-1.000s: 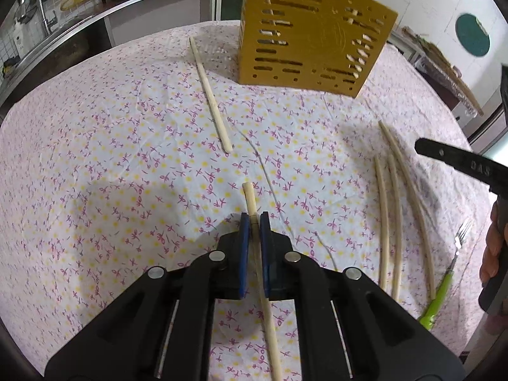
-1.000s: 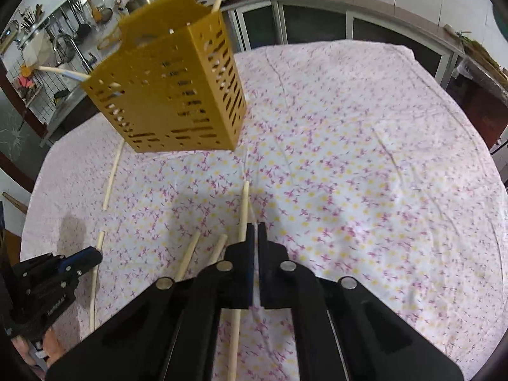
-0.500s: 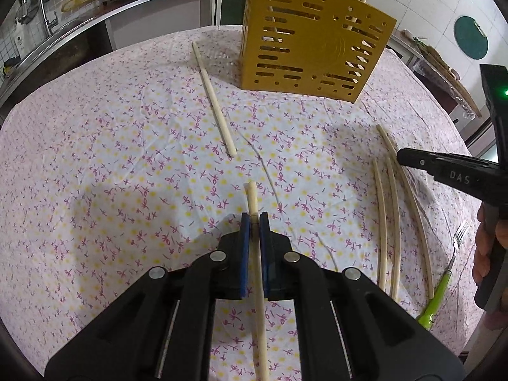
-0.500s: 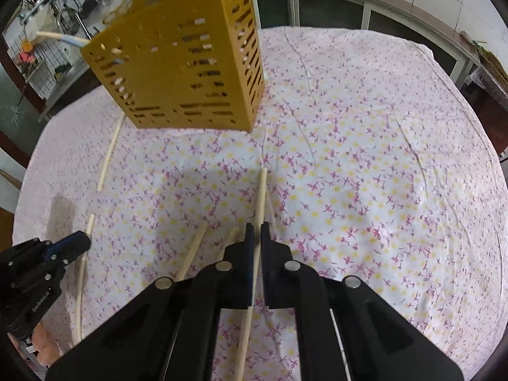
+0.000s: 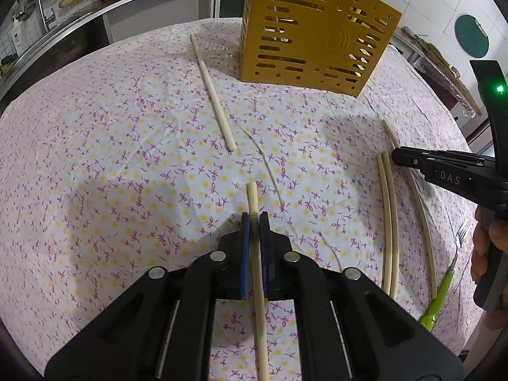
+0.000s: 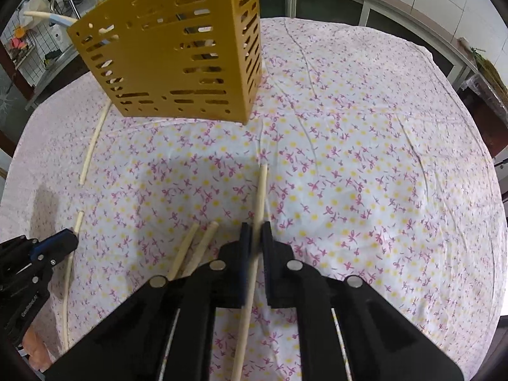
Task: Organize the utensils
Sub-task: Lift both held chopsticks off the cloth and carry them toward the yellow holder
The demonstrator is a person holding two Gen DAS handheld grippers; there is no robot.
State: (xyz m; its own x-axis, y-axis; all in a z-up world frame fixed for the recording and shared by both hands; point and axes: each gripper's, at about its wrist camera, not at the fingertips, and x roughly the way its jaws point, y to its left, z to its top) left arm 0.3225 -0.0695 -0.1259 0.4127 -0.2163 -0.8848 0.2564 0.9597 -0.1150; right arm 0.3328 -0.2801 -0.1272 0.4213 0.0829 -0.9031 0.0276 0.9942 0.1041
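Both grippers have carried their chopsticks closer to the holder over the last second, and the holder now fills more of each view. My left gripper [image 5: 252,219] is clenched on a chopstick [image 5: 254,200], whose blunt end sticks out just past the blue pads while the long shaft runs back under the body. My right gripper [image 6: 254,231] pinches a second chopstick [image 6: 261,190], slightly tilted between the fingers and reaching forward over the cloth; a little motion blur at the pads makes the grip look less square than on the left. Beyond them stands the yellow slotted holder [image 5: 317,38], upright on the flowered tablecloth [image 5: 111,127], with at least one stick already poking out of its top. A loose chopstick [image 5: 212,92] lies to its left, three more [image 5: 389,209] lie beside the right gripper, and a green-handled fork [image 5: 443,289] rests near the cloth's edge. I judge both sticks are lifted and on their way; next each needs tipping upright over the holder's mouth, the skewed right one first to catch on the rim.
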